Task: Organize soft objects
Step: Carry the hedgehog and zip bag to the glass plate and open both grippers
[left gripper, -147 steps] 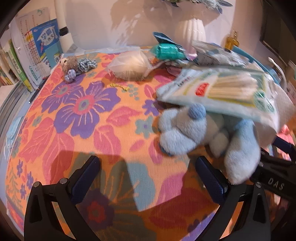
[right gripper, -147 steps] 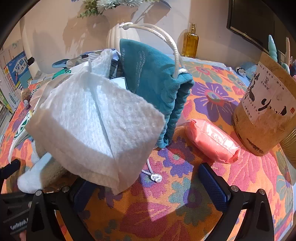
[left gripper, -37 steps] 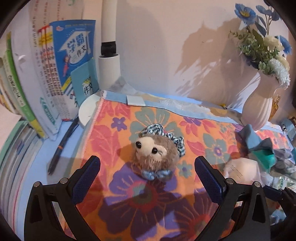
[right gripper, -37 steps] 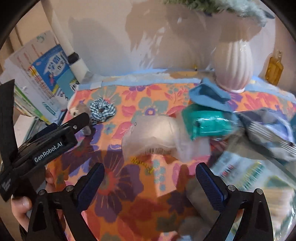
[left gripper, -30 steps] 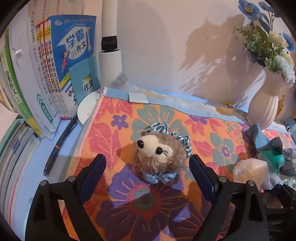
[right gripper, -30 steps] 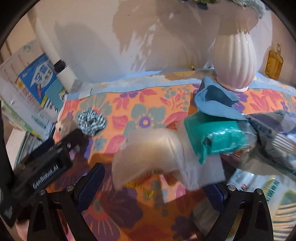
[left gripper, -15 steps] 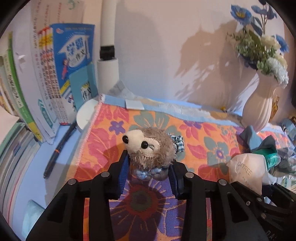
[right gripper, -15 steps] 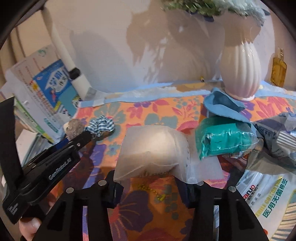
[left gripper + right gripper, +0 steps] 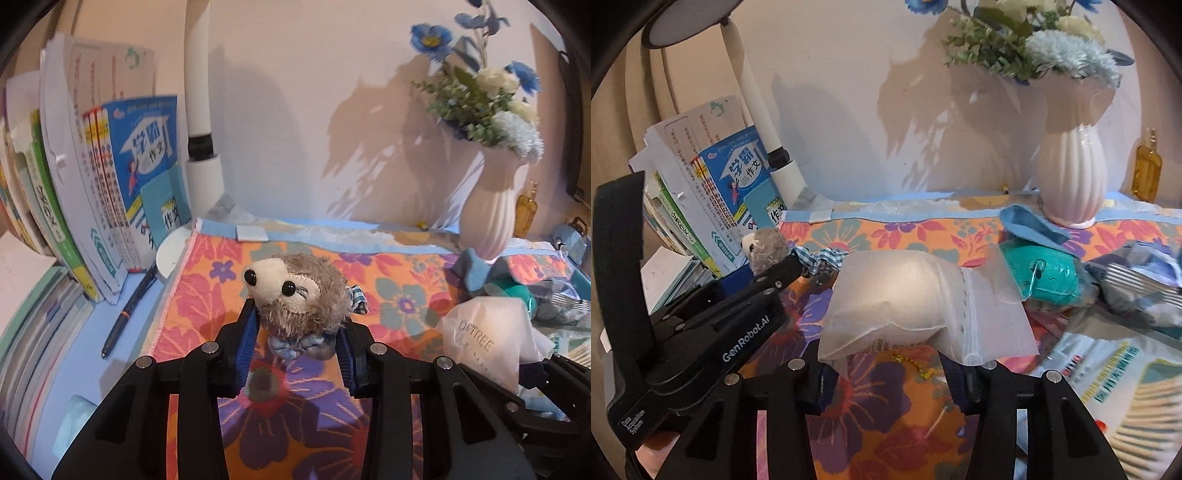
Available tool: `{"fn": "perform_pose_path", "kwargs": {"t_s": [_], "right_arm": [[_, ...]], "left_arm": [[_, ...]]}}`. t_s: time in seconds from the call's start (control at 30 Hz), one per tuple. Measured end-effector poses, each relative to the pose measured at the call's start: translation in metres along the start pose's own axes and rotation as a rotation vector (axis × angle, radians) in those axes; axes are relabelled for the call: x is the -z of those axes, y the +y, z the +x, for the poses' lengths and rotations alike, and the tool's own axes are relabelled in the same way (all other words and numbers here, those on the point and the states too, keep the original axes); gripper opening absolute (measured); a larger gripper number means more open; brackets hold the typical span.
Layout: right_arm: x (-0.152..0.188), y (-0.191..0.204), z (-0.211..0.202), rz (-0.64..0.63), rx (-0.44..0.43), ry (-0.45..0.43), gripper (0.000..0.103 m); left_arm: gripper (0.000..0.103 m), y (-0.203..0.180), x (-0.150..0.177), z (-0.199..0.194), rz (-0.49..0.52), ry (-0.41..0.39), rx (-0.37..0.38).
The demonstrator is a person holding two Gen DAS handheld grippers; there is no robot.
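Both of my grippers are gripping soft things above the flowered cloth.

At the bottom middle of the left wrist view, my left gripper (image 9: 297,345) is pinching the small furry plush toy (image 9: 301,295) between its blue pads — jaws narrowed onto its lower body, its face tipping toward the upper left. In the right wrist view my right gripper (image 9: 890,373) is clamping the frosted plastic pouch (image 9: 916,306) at lower centre, jaws partly closed on its underside. Beyond it, at right, a teal bundle (image 9: 1047,275) is lying on the floral tablecloth (image 9: 399,295). Farther back, a checked scrunchie (image 9: 820,258) is showing just behind the toy, books (image 9: 110,195) are leaning at the left edge, and a white vase (image 9: 1071,173) is standing against the wall — upper right.
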State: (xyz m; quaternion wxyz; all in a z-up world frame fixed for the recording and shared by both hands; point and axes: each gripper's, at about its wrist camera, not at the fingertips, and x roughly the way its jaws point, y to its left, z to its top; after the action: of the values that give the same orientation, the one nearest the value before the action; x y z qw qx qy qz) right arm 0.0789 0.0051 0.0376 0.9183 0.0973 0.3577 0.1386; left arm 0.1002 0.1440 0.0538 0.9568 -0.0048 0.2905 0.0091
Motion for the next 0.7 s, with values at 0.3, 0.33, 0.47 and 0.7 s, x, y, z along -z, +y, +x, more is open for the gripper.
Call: {"fn": "perform_pose_path", "kwargs": {"t_s": [0.3,0.33,0.47,0.7], "right_arm": [[0.000,-0.012,-0.050,-0.009,-0.019,0.032,0.047],[-0.001,-0.014,-0.059,-0.011,-0.014,0.030,0.047],[0.002,-0.026,-0.098,0.016,0.049,0.022,0.047],[0.023,-0.066,-0.180,0.072,0.152,-0.052,0.047]], "left_arm": [[0.036,-0.025,0.007,-0.063,0.018,-0.028,0.062],[0.036,-0.029,0.007,-0.076,0.022,-0.044,0.064],[0.036,-0.049,0.003,-0.117,0.031,-0.079,0.084],[0.036,-0.111,0.011,-0.169,0.084,-0.110,0.172]]}}
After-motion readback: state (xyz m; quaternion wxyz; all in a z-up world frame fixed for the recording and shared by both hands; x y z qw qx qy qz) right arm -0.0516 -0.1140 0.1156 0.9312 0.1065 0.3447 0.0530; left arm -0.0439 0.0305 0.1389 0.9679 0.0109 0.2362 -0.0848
